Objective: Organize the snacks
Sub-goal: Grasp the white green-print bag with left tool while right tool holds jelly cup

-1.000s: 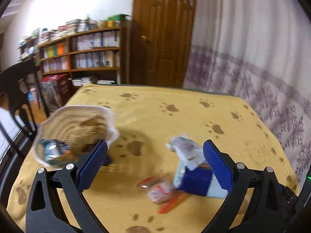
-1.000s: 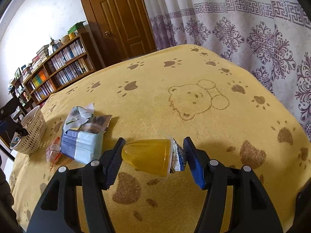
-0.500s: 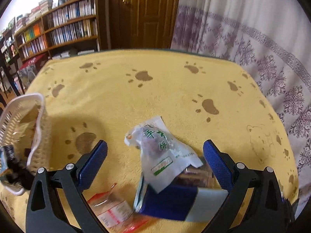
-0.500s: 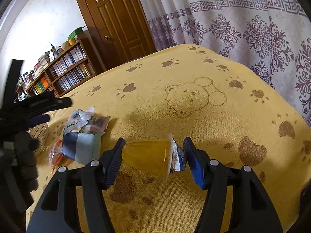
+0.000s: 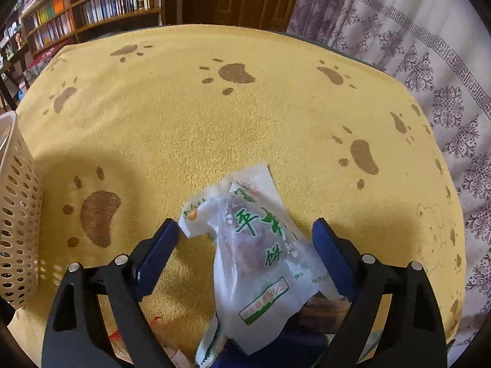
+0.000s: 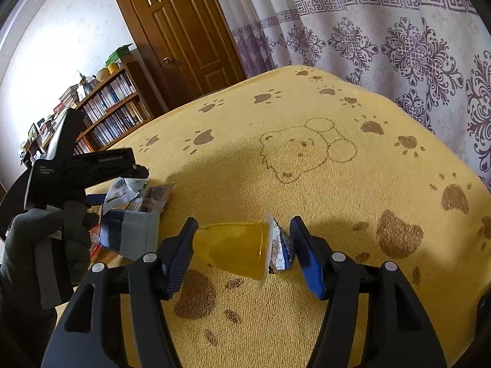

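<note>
At far left of the yellow paw-print surface (image 5: 276, 116), a perforated white basket (image 5: 18, 208) stands upright. Just right of it, left claw (image 5: 245, 245) spread wide, fingers either side of a white pastry packet (image 5: 257, 257) with green lettering, not gripping; packet lies atop a blue-and-grey pack (image 6: 129, 233). Gloved hand (image 6: 46, 245) holds that tool. Farther right, right claw (image 6: 242, 245) pinching an orange jelly cup (image 6: 233, 248) on its side, foil lid toward the right finger.
</note>
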Motion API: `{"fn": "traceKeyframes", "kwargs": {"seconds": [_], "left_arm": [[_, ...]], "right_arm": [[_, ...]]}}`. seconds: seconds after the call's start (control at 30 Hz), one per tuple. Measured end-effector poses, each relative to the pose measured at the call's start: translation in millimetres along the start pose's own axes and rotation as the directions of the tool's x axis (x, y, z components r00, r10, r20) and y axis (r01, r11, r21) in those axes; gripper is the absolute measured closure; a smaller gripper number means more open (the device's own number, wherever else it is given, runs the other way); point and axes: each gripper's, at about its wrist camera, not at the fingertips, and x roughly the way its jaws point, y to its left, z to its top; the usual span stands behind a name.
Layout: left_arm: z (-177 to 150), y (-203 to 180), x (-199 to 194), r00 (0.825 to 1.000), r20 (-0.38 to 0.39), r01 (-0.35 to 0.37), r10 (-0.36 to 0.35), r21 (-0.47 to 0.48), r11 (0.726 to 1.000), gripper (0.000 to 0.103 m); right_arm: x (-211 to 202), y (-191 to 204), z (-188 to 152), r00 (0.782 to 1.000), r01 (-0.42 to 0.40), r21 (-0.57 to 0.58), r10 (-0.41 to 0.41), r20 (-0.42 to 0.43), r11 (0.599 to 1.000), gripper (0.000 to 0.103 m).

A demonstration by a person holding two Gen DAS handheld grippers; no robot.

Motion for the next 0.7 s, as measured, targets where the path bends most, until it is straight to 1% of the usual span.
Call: {"fn": "traceKeyframes", "kwargs": {"seconds": [0.07,0.1,0.13,0.17,0.2,0.27,0.43,0.6,0.7], "left_arm": [[-1,-1,-1,1.0,0.006,-0.005,0.005,0.008,1.0,0.026],[-1,-2,-2,1.0,0.01,-0.011,0.011,0.011,1.0,0.028],[-1,-1,-4,1.0,0.014,-0.01,0.009,0.01,1.0,0.035],[-1,0,-5,1.0,0.014,-0.004,0.004,0.008,1.0,0.04],[-1,1,-6,1.0,0.014,0.003,-0.003,0.007,1.0,0.042],[-1,4,-10,1.0,0.013,0.028,-0.028,0.005,1.0,0.053],[-4,6,-20,0.999,0.033,0.038,-0.038,0.009,0.999,0.058],[-5,5,-38,0.997,0.075,0.033,-0.035,0.027,0.999,0.059],[-5,6,-53,0.994,0.104,0.041,-0.044,0.026,0.999,0.059]], "right_arm": [[0,0,0,1.0,0.0,0.0,0.0,-0.001,1.0,0.04],[0,0,0,1.0,0.001,0.001,-0.001,0.0,1.0,0.04],[0,0,0,1.0,0.001,0.0,-0.001,0.001,1.0,0.04],[0,-1,0,1.0,0.001,0.0,-0.001,0.0,1.0,0.04],[0,-1,0,1.0,0.002,0.0,-0.002,0.001,1.0,0.04],[0,-1,0,1.0,0.002,0.001,-0.002,0.003,1.0,0.04],[-1,-2,0,1.0,0.002,0.003,-0.002,0.007,1.0,0.04],[-2,-3,0,1.0,0.002,0.009,-0.002,0.012,1.0,0.04],[-3,-3,0,1.0,0.001,0.008,-0.001,0.014,1.0,0.04]]}}
